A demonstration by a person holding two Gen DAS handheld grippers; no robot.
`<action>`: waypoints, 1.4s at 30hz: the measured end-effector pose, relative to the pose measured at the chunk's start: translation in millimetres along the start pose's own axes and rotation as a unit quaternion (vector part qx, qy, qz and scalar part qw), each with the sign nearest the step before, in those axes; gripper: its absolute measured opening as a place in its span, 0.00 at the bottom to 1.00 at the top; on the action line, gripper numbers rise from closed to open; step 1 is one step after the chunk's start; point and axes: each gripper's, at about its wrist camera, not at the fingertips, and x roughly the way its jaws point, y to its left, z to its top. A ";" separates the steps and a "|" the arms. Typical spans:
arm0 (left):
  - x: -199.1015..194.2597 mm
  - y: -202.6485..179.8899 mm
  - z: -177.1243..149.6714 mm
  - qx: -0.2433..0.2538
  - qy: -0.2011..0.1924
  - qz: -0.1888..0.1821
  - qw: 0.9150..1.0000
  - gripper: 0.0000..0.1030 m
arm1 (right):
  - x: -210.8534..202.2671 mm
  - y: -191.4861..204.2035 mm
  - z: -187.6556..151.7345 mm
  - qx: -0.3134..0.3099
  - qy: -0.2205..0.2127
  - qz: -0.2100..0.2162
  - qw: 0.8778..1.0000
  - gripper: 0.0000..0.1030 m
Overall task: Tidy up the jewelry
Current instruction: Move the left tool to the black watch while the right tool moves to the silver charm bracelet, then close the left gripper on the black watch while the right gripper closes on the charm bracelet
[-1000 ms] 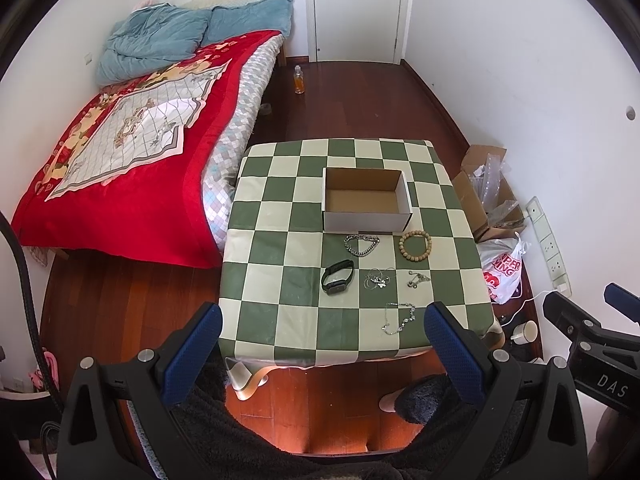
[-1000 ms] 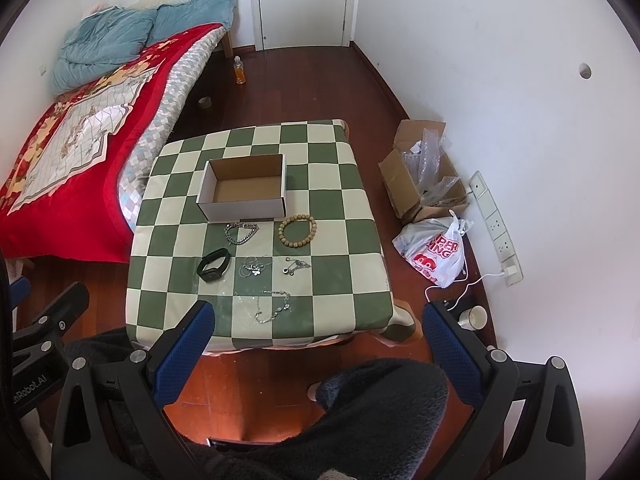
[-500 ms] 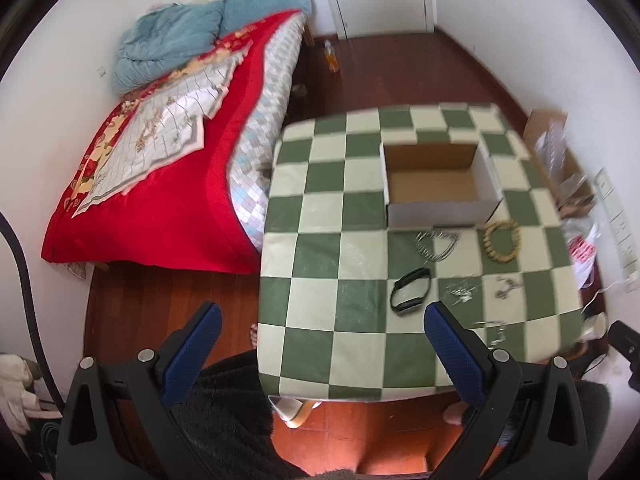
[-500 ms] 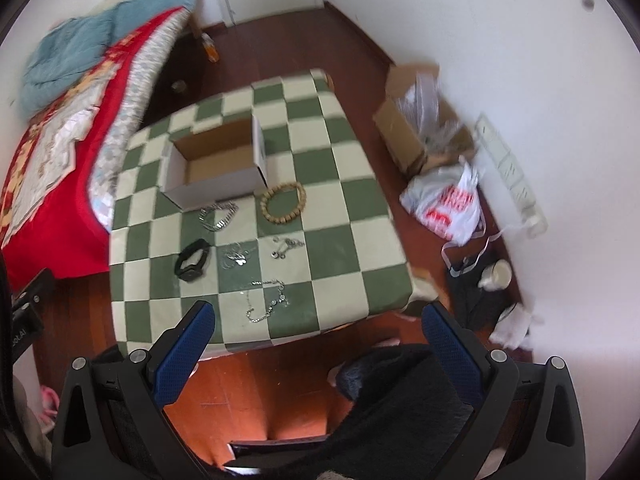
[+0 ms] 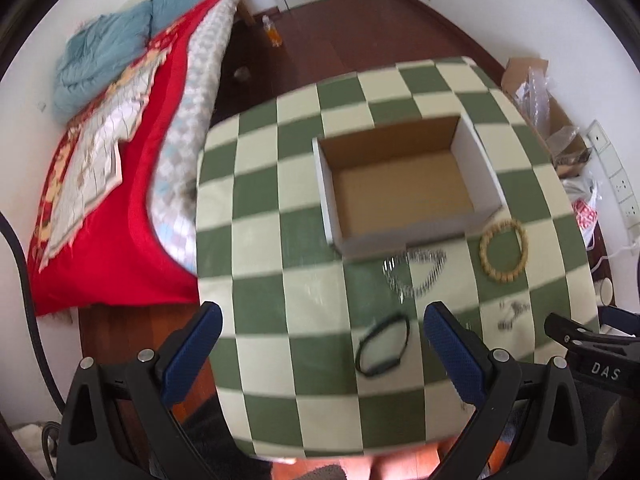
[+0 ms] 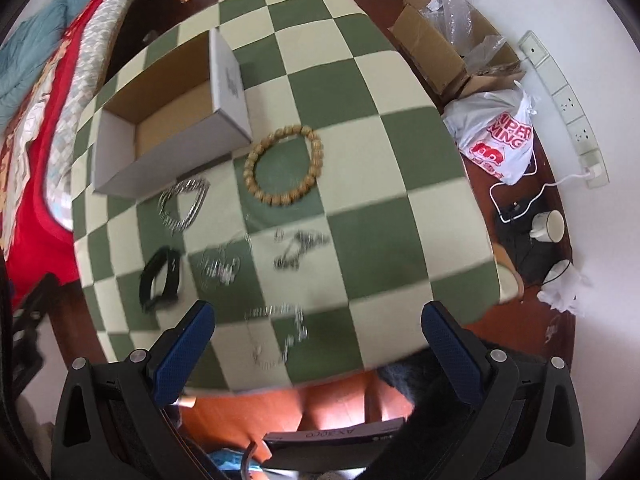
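Observation:
An open, empty cardboard box (image 5: 404,184) (image 6: 160,92) sits on the green checkered table (image 5: 280,240) (image 6: 380,160). In front of it lie a wooden bead bracelet (image 5: 503,250) (image 6: 283,165), a silver chain bracelet (image 5: 416,270) (image 6: 183,204), a black band (image 5: 383,345) (image 6: 160,278), two small silver pieces (image 6: 220,266) (image 6: 298,248) and a thin silver chain (image 6: 280,332). My left gripper (image 5: 322,344) is open and empty above the table's near left part. My right gripper (image 6: 318,344) is open and empty above the near edge, over the thin chain.
A bed with a red cover (image 5: 104,184) stands left of the table. On the floor to the right are a carton (image 6: 444,44), a white plastic bag (image 6: 500,136), a power strip (image 6: 568,108) and a cup (image 6: 548,226). A bottle (image 5: 274,34) stands near the door.
Both grippers have moved down and forward toward the table; the box and jewelry now look much larger. Nothing on the table has moved. Both stay open.

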 end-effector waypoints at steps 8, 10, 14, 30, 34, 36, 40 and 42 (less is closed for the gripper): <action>43.3 -14.9 -37.1 0.087 0.036 0.015 0.995 1.00 | 10.9 3.5 7.5 -0.021 0.005 -0.016 1.000 1.00; 59.0 -22.6 -51.7 0.108 0.058 0.012 0.992 1.00 | 17.6 1.8 -3.5 -0.023 0.012 -0.021 0.999 1.00; 84.2 -36.5 -69.8 0.120 0.087 0.000 0.989 1.00 | 36.1 -0.7 -26.7 -0.015 0.021 -0.035 0.999 1.00; 132.0 -57.8 -72.4 0.104 0.116 -0.015 0.988 1.00 | 82.5 15.8 -74.5 0.028 -0.008 -0.057 0.998 0.71; 134.6 -52.9 -70.8 0.092 0.116 -0.038 0.988 0.97 | 76.3 34.4 -72.0 0.000 -0.028 -0.060 0.998 0.10; 134.7 -47.3 -72.2 0.080 0.115 -0.065 0.988 0.86 | 76.6 36.3 -71.3 -0.008 -0.030 -0.057 0.998 0.09; 133.9 -35.6 -76.5 0.051 0.123 -0.121 0.984 0.54 | 77.2 25.3 -69.0 0.000 -0.028 -0.033 0.999 0.06; 134.1 -26.7 -79.1 0.040 0.125 -0.126 0.983 0.42 | 76.8 21.5 -67.7 0.001 -0.026 -0.031 0.999 0.06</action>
